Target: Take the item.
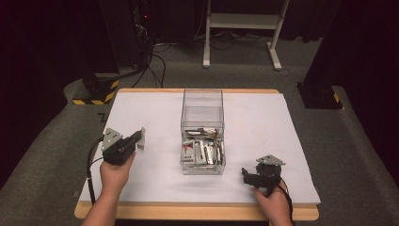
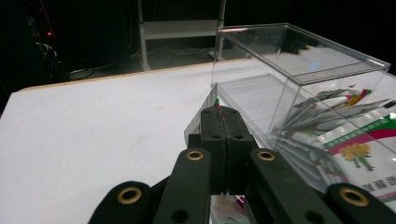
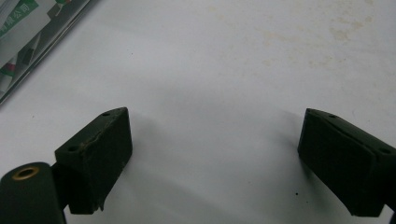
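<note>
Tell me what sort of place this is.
Probably a lab or recording studio, not a home: a white-covered table on grey carpet, black curtains all round, cables and equipment stands behind, and a clear box of packets laid out for handling.

box [image 1: 203, 113] table [image 1: 263, 122] centre | sachets [image 1: 203, 150] in box, 6 o'clock end | left gripper [image 1: 139, 139] 9 o'clock of box, pinching a sachet [image 1: 141, 141] | right gripper [image 1: 245, 174] 4 o'clock of box, near table's front edge
</note>
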`<action>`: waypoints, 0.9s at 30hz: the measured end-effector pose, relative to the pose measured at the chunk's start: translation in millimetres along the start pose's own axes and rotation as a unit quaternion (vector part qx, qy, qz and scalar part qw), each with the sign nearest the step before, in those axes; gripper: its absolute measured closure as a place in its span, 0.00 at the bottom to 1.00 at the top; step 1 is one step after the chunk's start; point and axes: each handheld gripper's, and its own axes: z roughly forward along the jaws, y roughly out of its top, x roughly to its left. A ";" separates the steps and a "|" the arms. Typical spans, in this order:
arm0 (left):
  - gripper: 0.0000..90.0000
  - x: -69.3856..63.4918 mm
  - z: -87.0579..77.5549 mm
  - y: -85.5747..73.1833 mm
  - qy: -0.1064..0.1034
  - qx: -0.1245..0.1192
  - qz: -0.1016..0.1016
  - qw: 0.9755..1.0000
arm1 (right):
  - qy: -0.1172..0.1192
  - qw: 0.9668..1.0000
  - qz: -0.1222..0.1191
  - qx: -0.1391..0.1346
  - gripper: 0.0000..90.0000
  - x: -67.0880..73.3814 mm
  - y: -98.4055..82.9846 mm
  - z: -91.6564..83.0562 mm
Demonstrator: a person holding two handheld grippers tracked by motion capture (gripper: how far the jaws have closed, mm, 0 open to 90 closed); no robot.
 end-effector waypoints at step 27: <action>0.99 34.8 39.1 -11.3 0.040 0.069 0.002 0.997 | 0.000 1.000 -0.001 0.000 0.11 -0.1 0.1 0.0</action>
